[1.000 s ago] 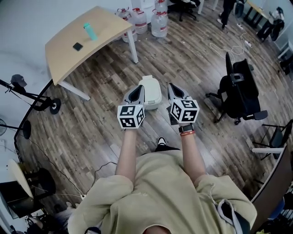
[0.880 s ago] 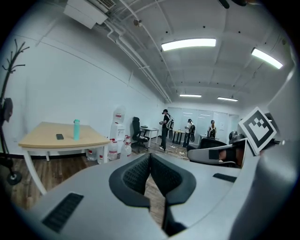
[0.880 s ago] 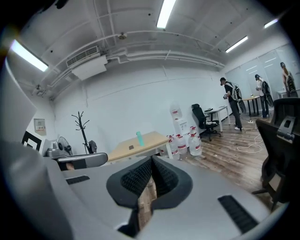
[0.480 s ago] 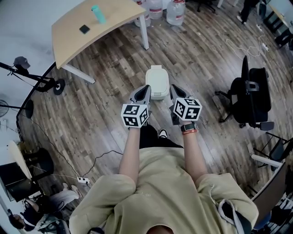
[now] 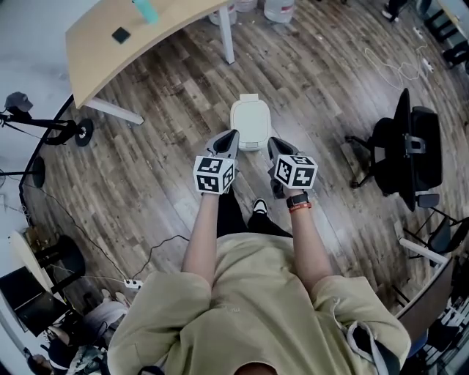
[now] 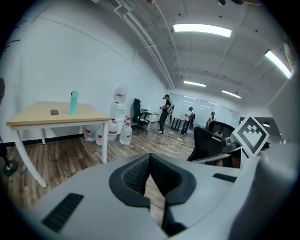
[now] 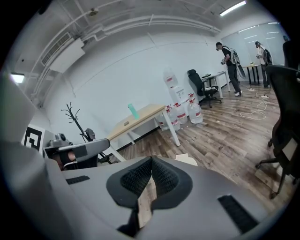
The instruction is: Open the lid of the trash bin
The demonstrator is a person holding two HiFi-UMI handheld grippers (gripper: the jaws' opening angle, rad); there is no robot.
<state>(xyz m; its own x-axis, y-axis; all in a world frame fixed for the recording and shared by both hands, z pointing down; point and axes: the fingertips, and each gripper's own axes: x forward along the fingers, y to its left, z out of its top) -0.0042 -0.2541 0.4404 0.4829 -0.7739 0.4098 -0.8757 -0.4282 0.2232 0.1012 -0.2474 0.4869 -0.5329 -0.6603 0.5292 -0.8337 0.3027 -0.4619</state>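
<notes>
A white trash bin (image 5: 250, 123) with its lid down stands on the wooden floor just ahead of both grippers in the head view. My left gripper (image 5: 231, 135) is held near the bin's near left corner, and my right gripper (image 5: 272, 141) near its near right corner. Both are level, apart from the bin, and their jaws are closed tip to tip with nothing between them. In the left gripper view the left gripper (image 6: 149, 157) hides the bin. Just past the right gripper (image 7: 151, 160), a corner of the bin (image 7: 188, 160) shows in the right gripper view.
A light wooden table (image 5: 132, 51) stands at the far left with a teal bottle (image 5: 145, 10) and a dark phone (image 5: 121, 34) on it. Water jugs (image 5: 278, 9) sit behind. A black office chair (image 5: 414, 146) is on the right, and a wheeled stand (image 5: 79, 132) on the left.
In the head view the bin was flanked by the two grippers; now it lies just beyond their tips. Both grippers stay shut and side by side.
</notes>
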